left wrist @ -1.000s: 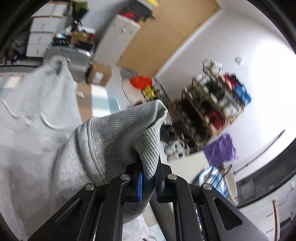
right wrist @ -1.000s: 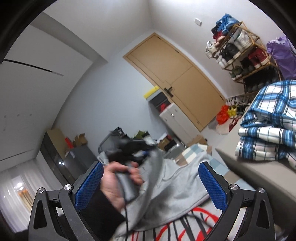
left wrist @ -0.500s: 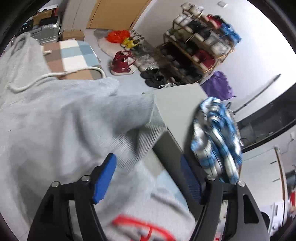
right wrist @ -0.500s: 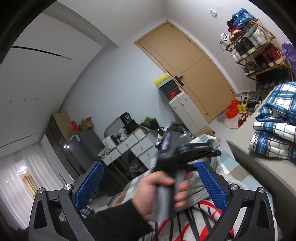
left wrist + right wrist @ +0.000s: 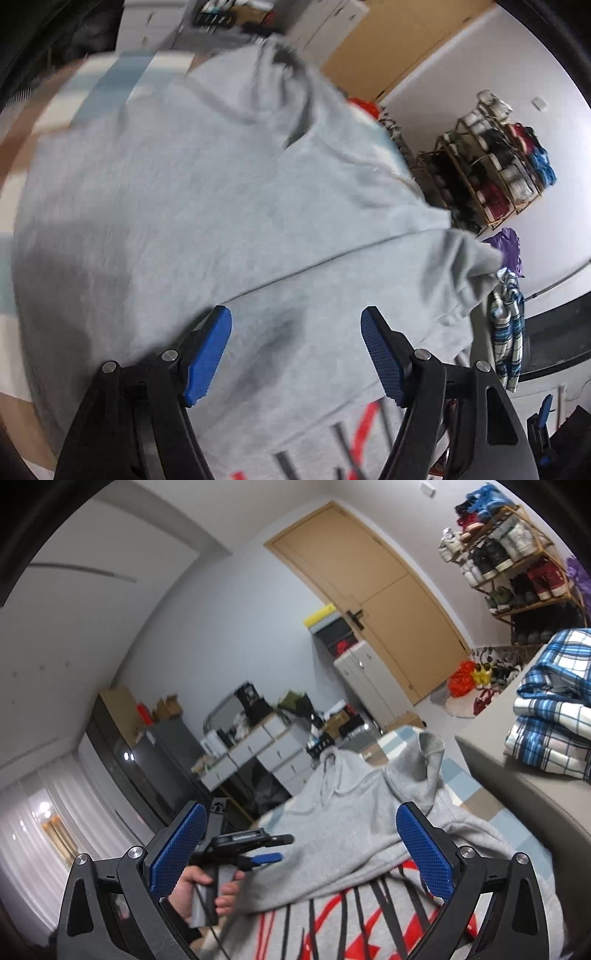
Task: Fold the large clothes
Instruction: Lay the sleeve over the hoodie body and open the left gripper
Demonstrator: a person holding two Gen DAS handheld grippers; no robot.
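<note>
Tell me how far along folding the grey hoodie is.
Looks done: one sleeve lies folded across the grey hoodie, covering part of its red and black print. In hand: nothing; the left claw and right claw are both open and empty. Left: the hood sticks out and the body is unfolded.

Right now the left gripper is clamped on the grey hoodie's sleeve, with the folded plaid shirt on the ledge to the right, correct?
Not clamped: the left wrist view shows the left gripper open above the grey hoodie, gripping nothing. The folded plaid shirt is on the ledge.
</note>
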